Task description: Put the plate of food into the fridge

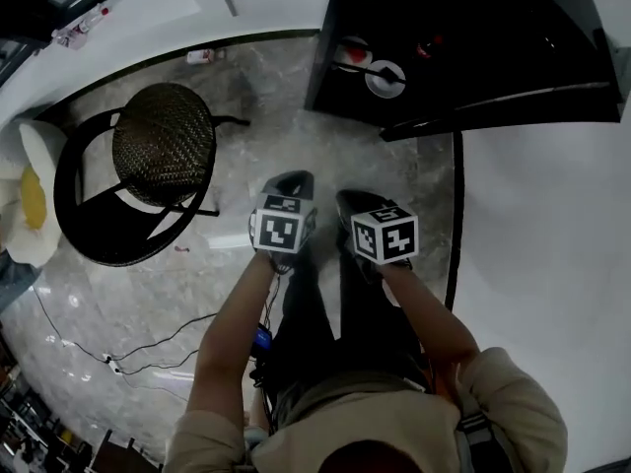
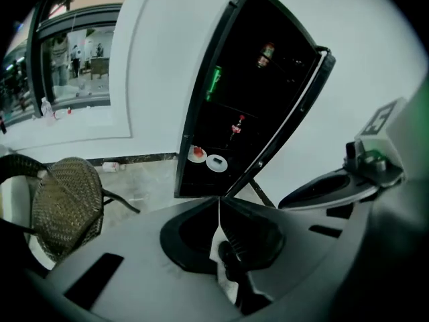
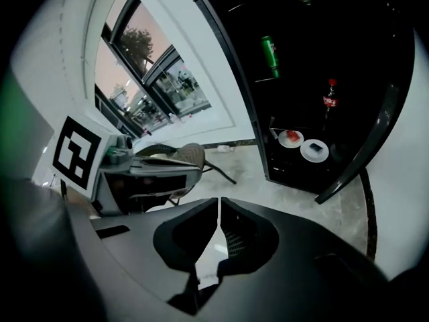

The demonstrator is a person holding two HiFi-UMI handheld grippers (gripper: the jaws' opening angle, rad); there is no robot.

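Observation:
Two small white plates stand side by side on the bottom shelf of the open dark fridge (image 1: 463, 28). One holds red food (image 1: 353, 55) (image 2: 196, 154) (image 3: 291, 138); the other (image 1: 385, 79) (image 2: 216, 162) (image 3: 314, 149) holds a dark piece. My left gripper (image 1: 294, 179) (image 2: 218, 200) and right gripper (image 1: 352, 203) (image 3: 219, 203) hover side by side over the floor, well short of the fridge. Both have their jaws pressed together with nothing between them.
The fridge door (image 1: 513, 106) (image 2: 281, 126) stands open to the right. A cola bottle (image 3: 329, 102) and a green can (image 3: 269, 56) sit on upper shelves. A wicker chair (image 1: 163, 146) (image 2: 64, 203) stands at left. Cables (image 1: 148, 353) trail on the marble floor.

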